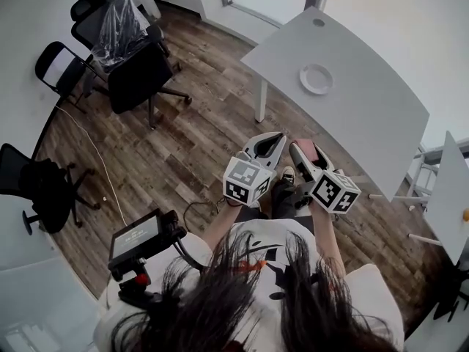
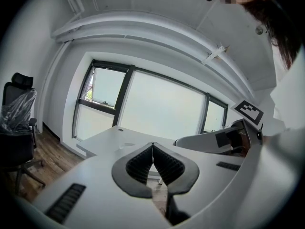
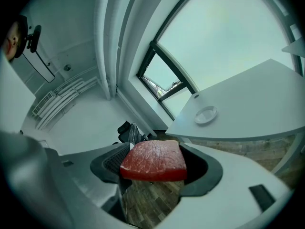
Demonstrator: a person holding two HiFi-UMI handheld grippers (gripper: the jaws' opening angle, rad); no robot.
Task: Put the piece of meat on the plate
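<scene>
Over the wooden floor, seen from my head, my right gripper (image 1: 306, 152) is clamped on the piece of meat (image 1: 319, 152), well apart from the plate (image 1: 316, 78) on the white table (image 1: 381, 123); office chairs (image 1: 139, 72) stand aside. My left gripper (image 2: 152, 149) view shows jaws together, empty. My right gripper view shows nothing between meat and plate, so I'd grip firmly and carry it level.

Black office chairs (image 1: 139, 75) stand on the wooden floor (image 1: 198, 145) near a white table (image 1: 366, 123).
</scene>
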